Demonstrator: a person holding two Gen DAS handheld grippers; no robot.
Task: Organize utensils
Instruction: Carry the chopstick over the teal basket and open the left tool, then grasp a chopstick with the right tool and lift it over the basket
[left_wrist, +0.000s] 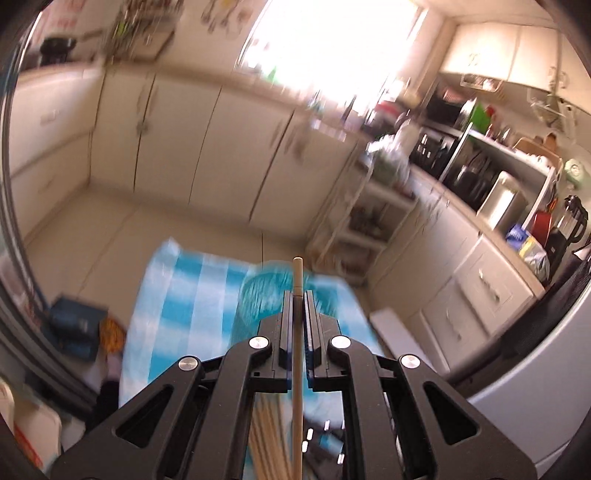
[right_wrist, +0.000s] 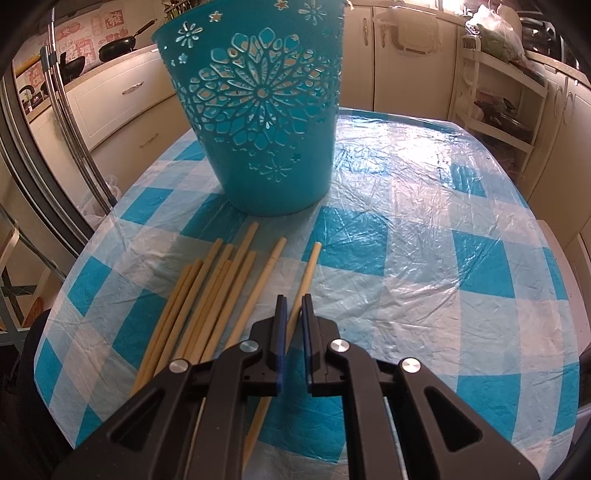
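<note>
teal plastic basket (right_wrist: 258, 110) upright on the checked blue-and-white plastic tablecloth (right_wrist: 424, 240), round, tapering, pierced with flower cutouts; inside not visible. loose wooden chopsticks (right_wrist: 221, 295), slim, pale and round, fanned on the cloth just before its base. left gripper (left_wrist: 297, 295) pinching one chopstick (left_wrist: 297, 273), raised above the table. right gripper (right_wrist: 291, 301) nearly closed, empty, fingers slightly apart above a chopstick lying below.

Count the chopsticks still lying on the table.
About 9. Seven or so lie bunched left of the right gripper, two lie apart nearer it, all before the teal basket. Overlaps may hide more. Another is clamped in the left gripper.
</note>
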